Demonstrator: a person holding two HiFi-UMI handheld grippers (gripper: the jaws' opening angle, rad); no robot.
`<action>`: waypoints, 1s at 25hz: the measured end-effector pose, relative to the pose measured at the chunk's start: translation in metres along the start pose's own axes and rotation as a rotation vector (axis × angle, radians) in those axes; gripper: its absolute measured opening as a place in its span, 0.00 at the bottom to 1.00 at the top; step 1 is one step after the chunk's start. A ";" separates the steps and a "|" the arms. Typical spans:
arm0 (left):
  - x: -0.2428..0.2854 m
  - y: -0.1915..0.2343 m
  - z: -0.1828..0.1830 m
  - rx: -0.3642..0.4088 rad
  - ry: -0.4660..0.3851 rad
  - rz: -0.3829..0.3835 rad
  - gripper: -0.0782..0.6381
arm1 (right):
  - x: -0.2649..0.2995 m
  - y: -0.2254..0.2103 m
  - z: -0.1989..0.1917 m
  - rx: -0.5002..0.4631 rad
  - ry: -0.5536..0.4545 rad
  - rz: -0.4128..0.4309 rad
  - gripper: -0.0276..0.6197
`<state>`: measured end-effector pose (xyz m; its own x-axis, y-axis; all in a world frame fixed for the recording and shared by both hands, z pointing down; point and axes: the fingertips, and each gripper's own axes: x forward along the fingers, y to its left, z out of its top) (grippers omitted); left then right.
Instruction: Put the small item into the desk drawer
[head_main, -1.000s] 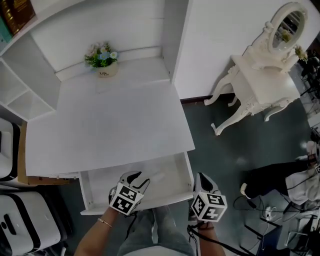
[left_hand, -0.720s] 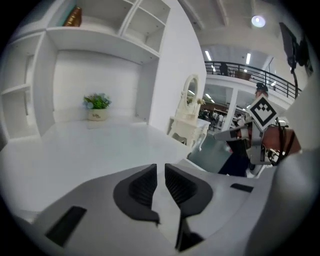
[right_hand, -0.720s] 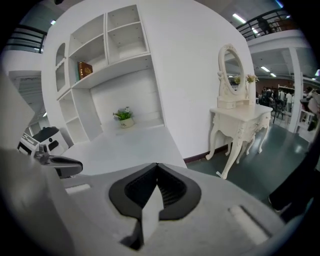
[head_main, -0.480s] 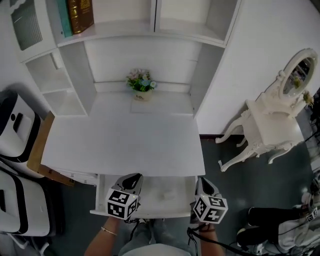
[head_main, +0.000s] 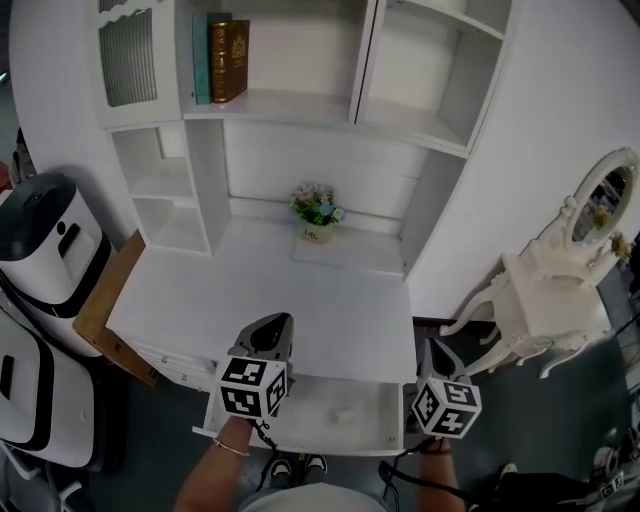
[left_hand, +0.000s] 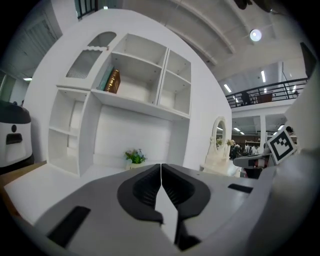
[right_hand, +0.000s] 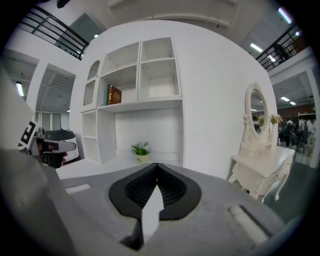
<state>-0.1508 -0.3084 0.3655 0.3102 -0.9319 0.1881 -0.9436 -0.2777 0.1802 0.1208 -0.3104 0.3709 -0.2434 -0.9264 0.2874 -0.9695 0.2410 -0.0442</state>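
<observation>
Small white item, too faint to identify further, lies on the floor of the pulled-out white desk drawer, towards its right half. In the head view the drawer stands open under the front edge of the flat white desk top. The left gripper hangs over the drawer's left part and the desk's front edge. The right gripper is just beyond the drawer's right end. Neither touches the item. A small pot of green and pale flowers stands at the back of the desk. A brown hardback book stands upright beside a teal book on the upper shelf. An ornate white dressing table with an oval mirror stands on the dark floor to the right, well apart from the desk.

The left gripper view looks level across the desk towards the shelves. The black pads are pressed together along one line, having just been closing, and nothing is between them. The flower pot shows just above the tips, far behind them.

The right gripper view faces the same shelves, with the dressing table at its right. Its pads also meet at the tip, pinching nothing.
</observation>
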 end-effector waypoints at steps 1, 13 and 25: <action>-0.002 0.003 0.010 0.002 -0.023 0.010 0.12 | -0.001 0.000 0.008 -0.010 -0.018 -0.001 0.05; 0.009 -0.006 0.030 0.058 -0.059 0.009 0.12 | -0.009 -0.011 0.026 -0.015 -0.092 -0.048 0.05; 0.020 -0.013 0.017 0.050 -0.031 -0.003 0.12 | -0.003 -0.010 0.016 -0.015 -0.037 -0.045 0.05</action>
<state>-0.1345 -0.3276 0.3503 0.3103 -0.9375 0.1576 -0.9474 -0.2914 0.1320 0.1306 -0.3149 0.3552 -0.2008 -0.9464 0.2528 -0.9790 0.2031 -0.0172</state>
